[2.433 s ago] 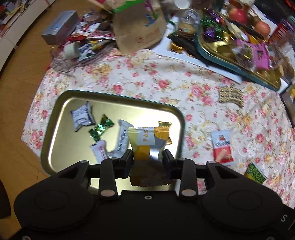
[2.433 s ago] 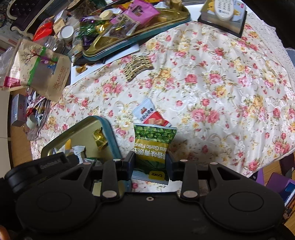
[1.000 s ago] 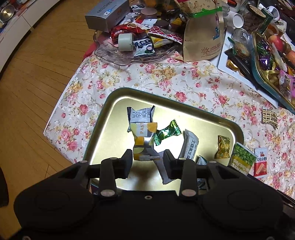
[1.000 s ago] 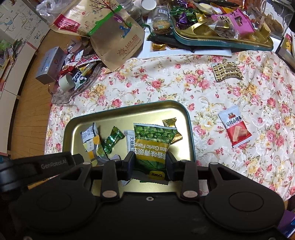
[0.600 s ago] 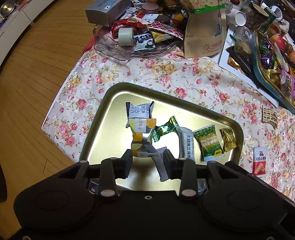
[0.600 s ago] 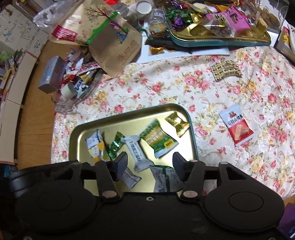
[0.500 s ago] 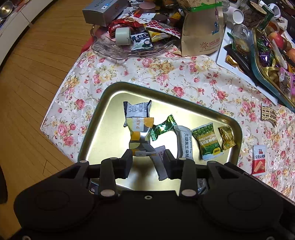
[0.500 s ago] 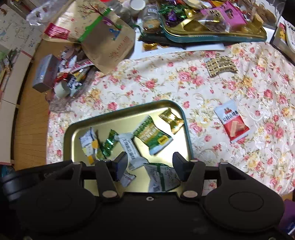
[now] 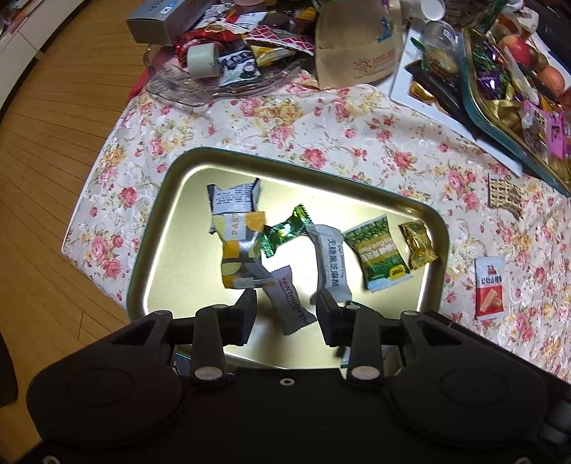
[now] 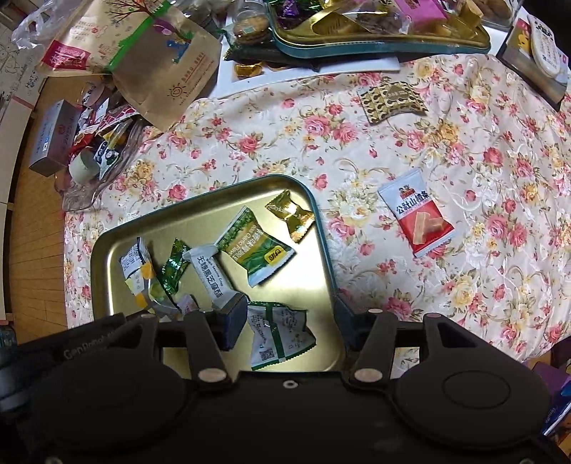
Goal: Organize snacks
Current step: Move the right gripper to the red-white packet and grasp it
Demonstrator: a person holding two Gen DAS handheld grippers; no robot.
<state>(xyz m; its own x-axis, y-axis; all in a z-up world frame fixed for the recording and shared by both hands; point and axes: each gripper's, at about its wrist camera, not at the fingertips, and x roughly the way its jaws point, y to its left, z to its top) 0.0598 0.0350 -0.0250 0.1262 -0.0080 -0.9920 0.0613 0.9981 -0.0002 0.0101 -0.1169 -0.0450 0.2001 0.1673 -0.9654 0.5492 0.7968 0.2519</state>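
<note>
A gold tray (image 9: pixel 185 250) with a teal rim (image 10: pixel 323 235) lies on the flowered cloth and holds several wrapped snacks. The yellow-and-white packet (image 9: pixel 239 257) rests in it, just past my left gripper (image 9: pixel 286 314), which is open over a white hawthorn packet (image 9: pixel 289 303). The green garlic-pea packet (image 10: pixel 255 246) lies flat in the tray beside a gold candy (image 10: pixel 291 214). My right gripper (image 10: pixel 289 317) is open above a white-and-green packet (image 10: pixel 278 335), pressing on nothing. A red-and-white packet (image 10: pixel 415 217) and a gold-patterned packet (image 10: pixel 392 96) lie on the cloth outside the tray.
A second teal tray (image 10: pixel 392 44) full of sweets stands at the back. A brown paper bag (image 10: pixel 157 71), a clear dish of wrappers (image 9: pixel 214 89) and a grey box (image 9: pixel 160 21) crowd the far left. The table edge drops to a wooden floor (image 9: pixel 53 178).
My right gripper opened and the green pea packet dropped into the tray. The yellow packet left my left gripper and now lies in the tray. Both grippers drifted slightly over the tray.
</note>
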